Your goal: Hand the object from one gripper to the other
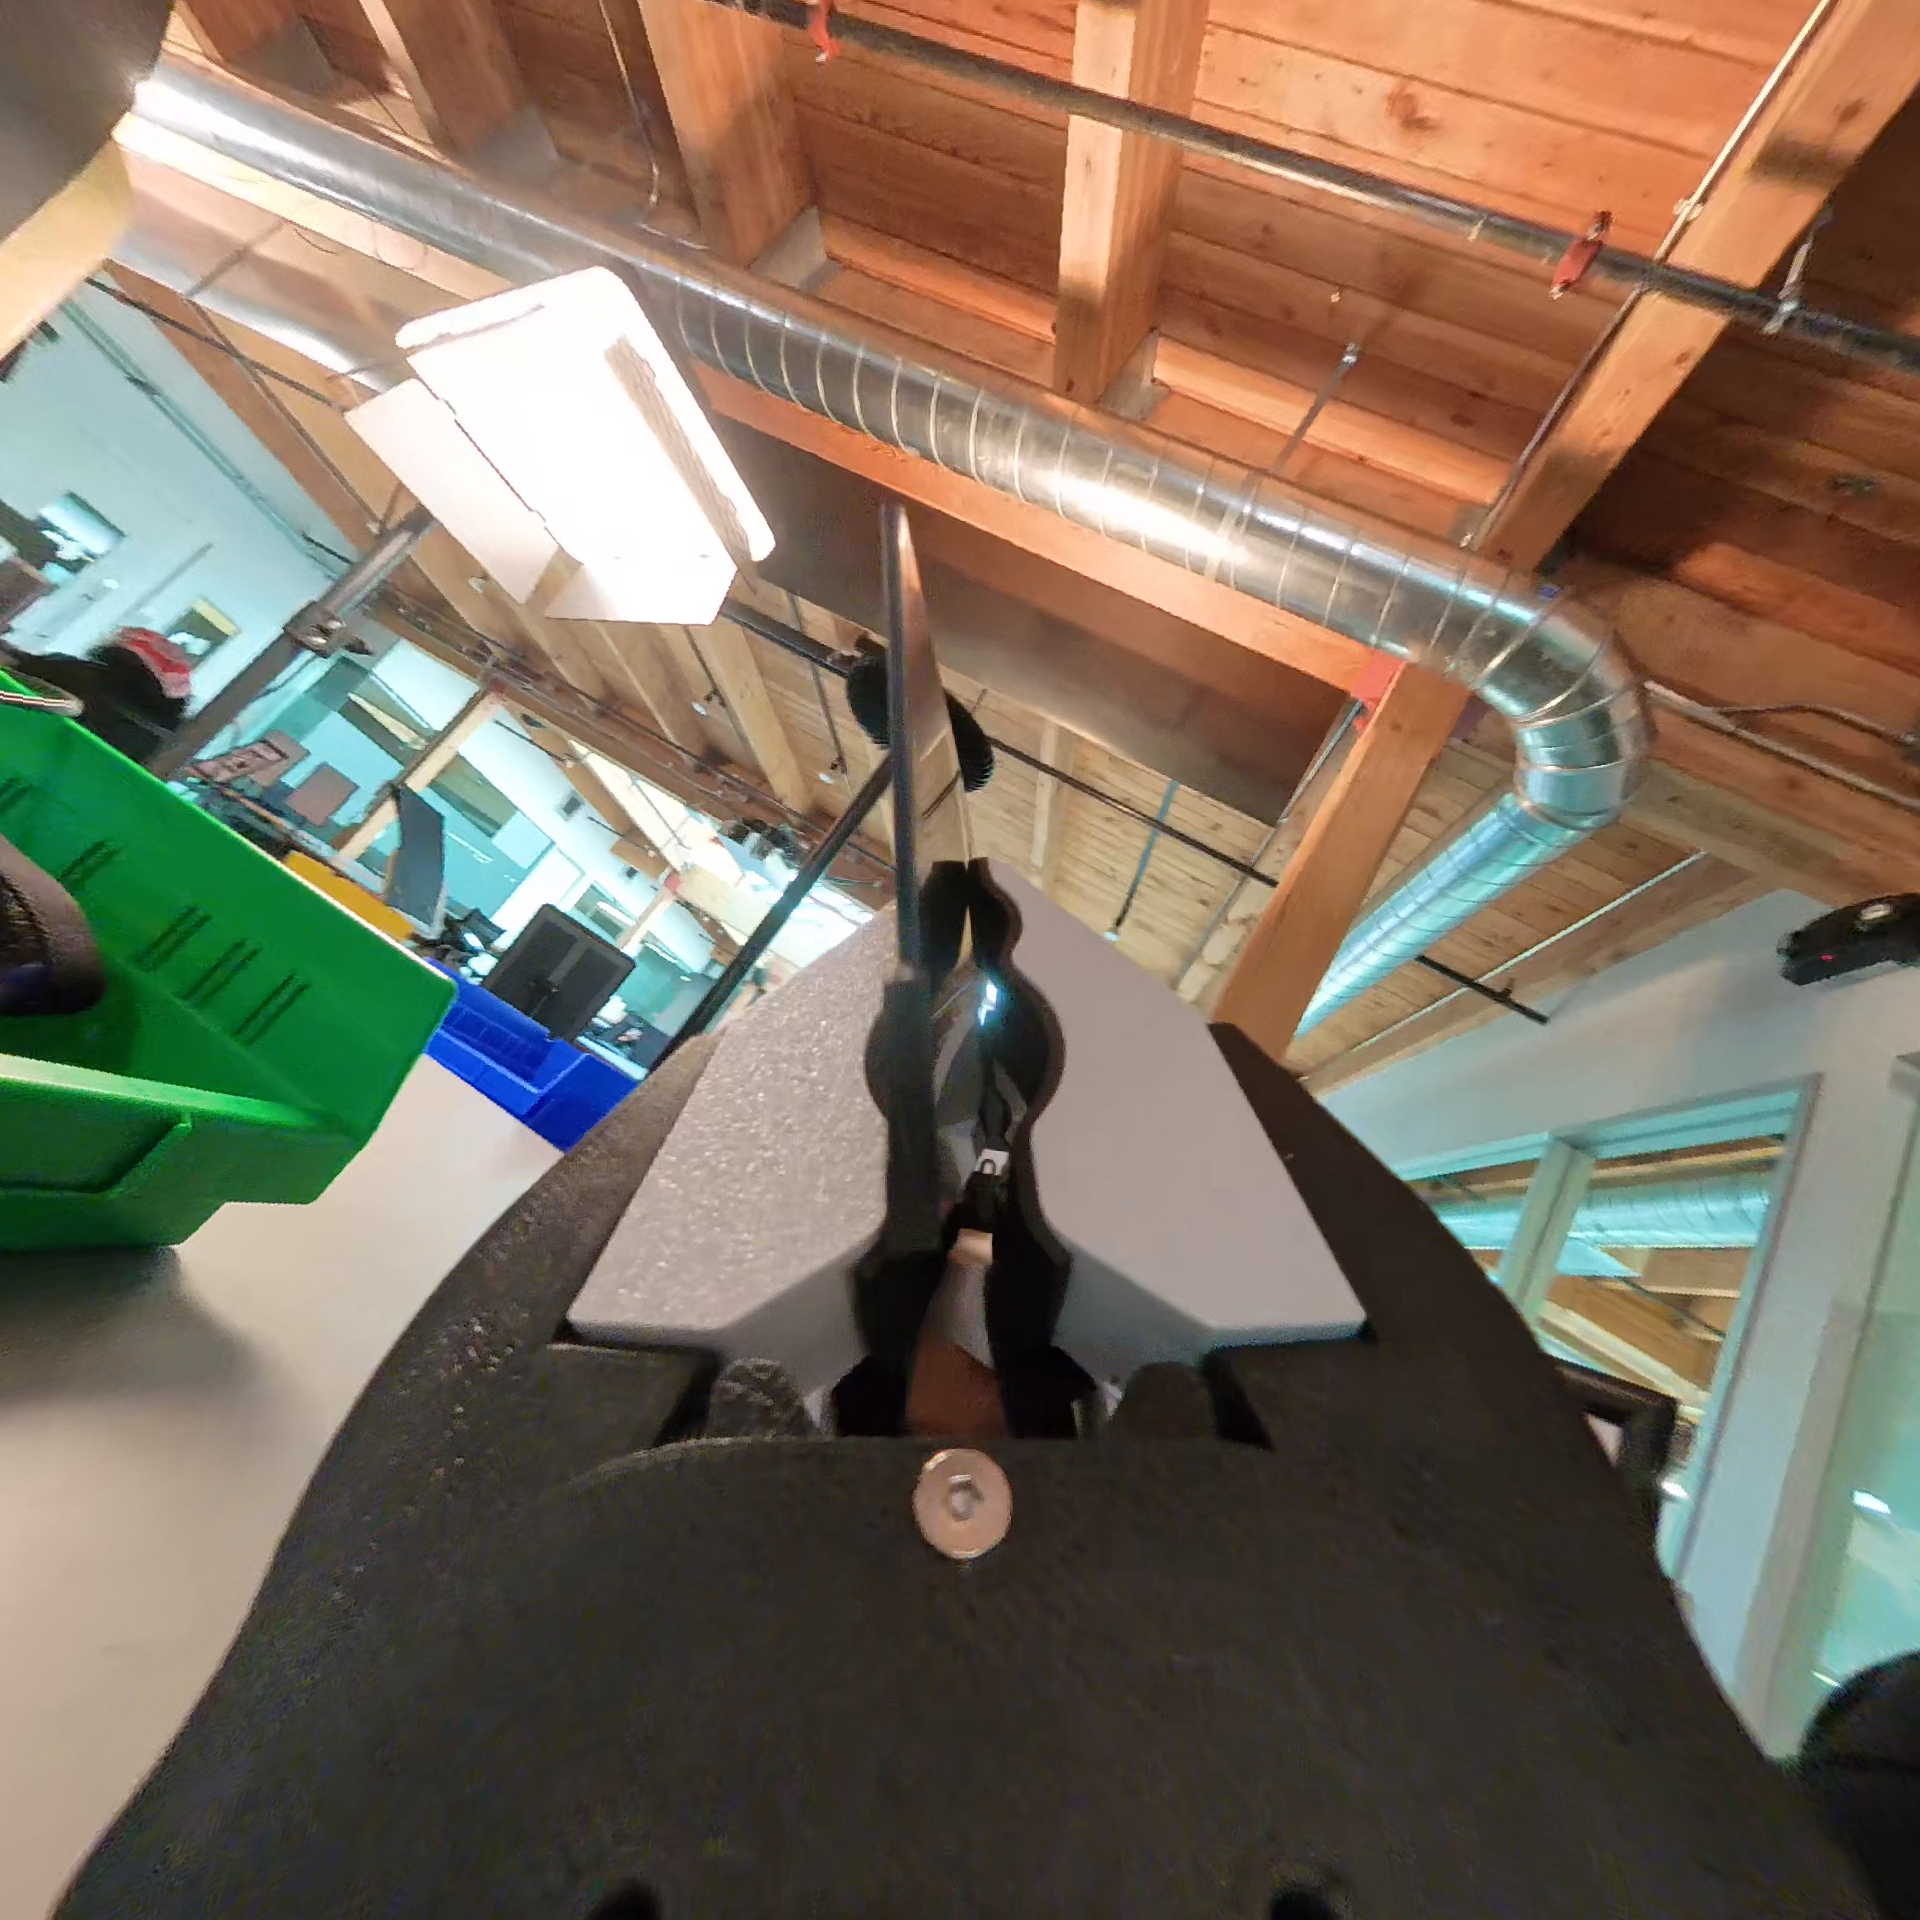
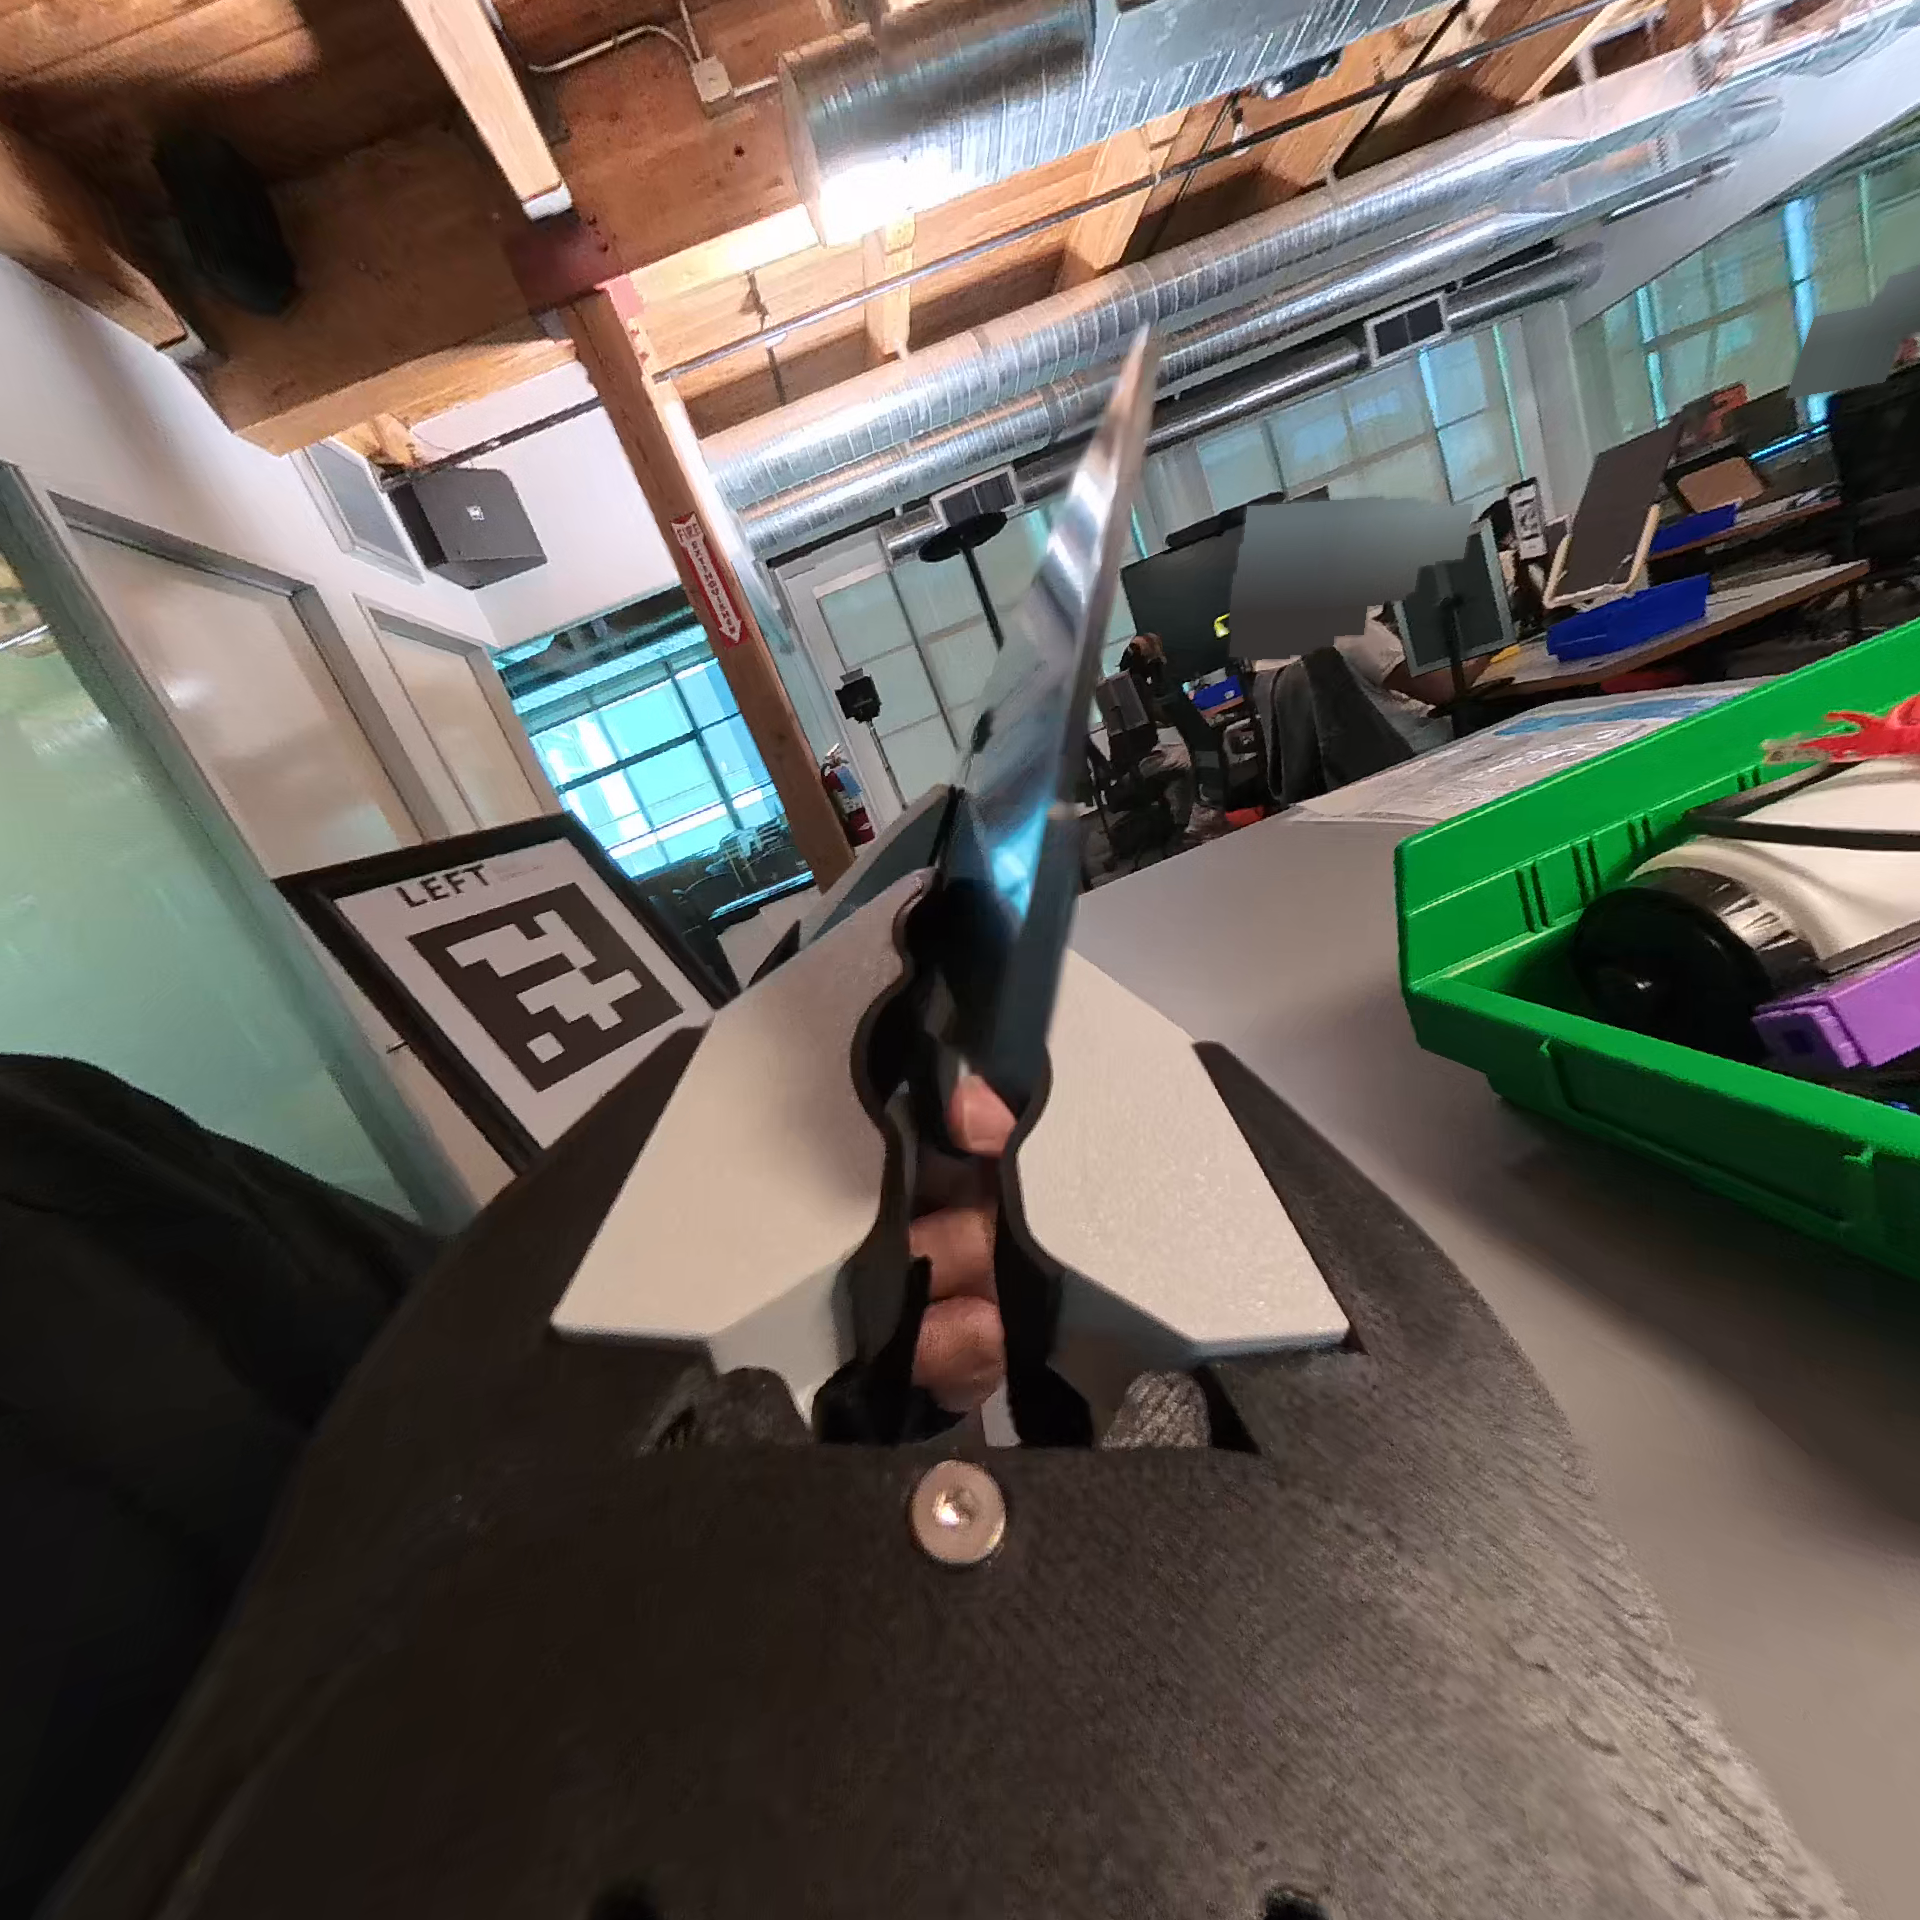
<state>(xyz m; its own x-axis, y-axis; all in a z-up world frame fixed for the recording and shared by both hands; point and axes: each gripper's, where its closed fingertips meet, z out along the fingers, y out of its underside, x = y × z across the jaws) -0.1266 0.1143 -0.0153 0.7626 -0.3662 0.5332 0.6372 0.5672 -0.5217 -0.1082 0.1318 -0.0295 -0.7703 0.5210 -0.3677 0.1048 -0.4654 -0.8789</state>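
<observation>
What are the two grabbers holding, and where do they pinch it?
Both pinch one thin, shiny flat sheet by its lower edge: the left hand-held gripper and the right hand-held gripper.

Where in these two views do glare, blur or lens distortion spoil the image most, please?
Left wrist view: the white ceiling lamp is blown out, the duct bows with fisheye, and the thin dark object is sharp. Right wrist view: the shiny flat object is smeared with reflections, and the green bin is slightly soft.
</observation>
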